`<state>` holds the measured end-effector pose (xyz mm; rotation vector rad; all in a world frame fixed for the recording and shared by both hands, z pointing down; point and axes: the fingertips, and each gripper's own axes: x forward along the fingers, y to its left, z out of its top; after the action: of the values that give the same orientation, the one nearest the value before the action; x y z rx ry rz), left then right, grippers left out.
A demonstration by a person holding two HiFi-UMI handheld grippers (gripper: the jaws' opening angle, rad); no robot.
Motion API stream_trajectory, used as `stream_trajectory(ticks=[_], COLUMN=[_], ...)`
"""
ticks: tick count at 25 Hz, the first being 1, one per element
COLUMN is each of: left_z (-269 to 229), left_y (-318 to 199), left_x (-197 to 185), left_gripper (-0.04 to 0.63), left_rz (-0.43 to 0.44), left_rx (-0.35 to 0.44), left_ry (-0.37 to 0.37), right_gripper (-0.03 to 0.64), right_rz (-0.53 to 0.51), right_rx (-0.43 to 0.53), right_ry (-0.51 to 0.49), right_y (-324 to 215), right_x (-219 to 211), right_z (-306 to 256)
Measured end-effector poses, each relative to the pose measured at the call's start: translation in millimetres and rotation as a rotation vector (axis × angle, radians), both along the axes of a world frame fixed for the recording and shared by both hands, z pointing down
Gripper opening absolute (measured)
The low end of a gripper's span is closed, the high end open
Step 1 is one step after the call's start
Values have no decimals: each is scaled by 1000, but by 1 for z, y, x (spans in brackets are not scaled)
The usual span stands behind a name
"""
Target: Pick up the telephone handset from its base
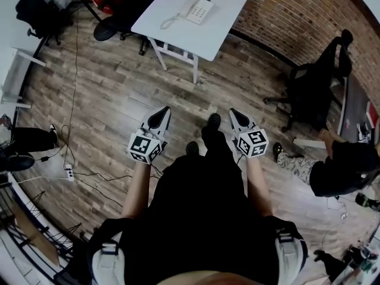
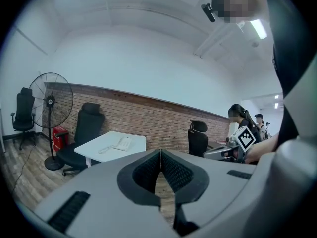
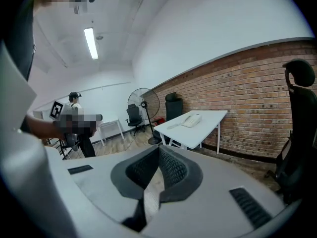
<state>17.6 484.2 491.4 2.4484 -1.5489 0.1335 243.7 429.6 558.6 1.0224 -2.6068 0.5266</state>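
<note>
A white telephone [image 1: 199,10] with its handset [image 1: 190,8] lying on the base sits on a white table [image 1: 228,13] far ahead, its curled cord trailing to the left. My left gripper [image 1: 163,111] and right gripper [image 1: 233,111] hang side by side over the wooden floor, well short of the table. Both are shut with nothing between the pads. In the left gripper view the shut left gripper [image 2: 161,152] points toward the table, with the telephone [image 2: 121,144] small in the distance. Past the shut right gripper [image 3: 159,148], the right gripper view shows the telephone [image 3: 191,120] on the table [image 3: 210,119].
A brick wall [image 2: 158,120] runs behind the table. Black office chairs [image 1: 119,22] [image 1: 314,82] stand beside and to the right of it. A standing fan [image 2: 50,101] is at the left. A person [image 1: 341,168] sits at the right. Cables and a power strip [image 1: 69,172] lie on the floor.
</note>
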Motion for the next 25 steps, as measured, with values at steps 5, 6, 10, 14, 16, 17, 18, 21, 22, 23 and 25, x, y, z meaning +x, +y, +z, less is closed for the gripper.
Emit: stream_trajectory(ticks=[5, 6, 10, 14, 16, 17, 18, 21, 22, 23, 25], left_z=[-4, -5, -11, -12, -12, -12, -11, -6, -5, -4, -4], left_y=[-22, -27, -45, -64, -72, -76, -80, -88, -93, -100, -116], left_x=[-3, -4, -9, -18, -21, -21, -21, -24, -26, -29, -33], left_gripper=[21, 21, 21, 21, 21, 21, 21, 21, 21, 21, 21], left_rz=[-8, -10, -18, -24, -30, -32, -34, -44, -50, -57, -70], left_rx=[18, 22, 34, 30, 26, 25, 22, 3, -4, -9, -16], left_ry=[-6, -6, -9, -15, -15, -16, -17, -19, -20, -21, -26], right_gripper=[-3, -3, -3, -3, -3, -3, -3, -3, -3, -3, -3], right_rz=[16, 15, 3, -14, -19, -21, -23, -30, -34, -38, -48], right_rx=[-8, -3, 8, 25, 23, 20, 14, -14, -23, -29, -37], right_ry=[6, 4, 5, -7, -14, -14, -13, -11, -10, -9, -6], right_y=[-18, -24, -51, -76, -86, -90, -93, -103, -108, -116, -134], right_x=[7, 5, -5, -23, -27, -28, -28, -31, -33, -35, -38], right_z=[6, 5, 3, -5, -5, -4, -1, 9, 12, 14, 18])
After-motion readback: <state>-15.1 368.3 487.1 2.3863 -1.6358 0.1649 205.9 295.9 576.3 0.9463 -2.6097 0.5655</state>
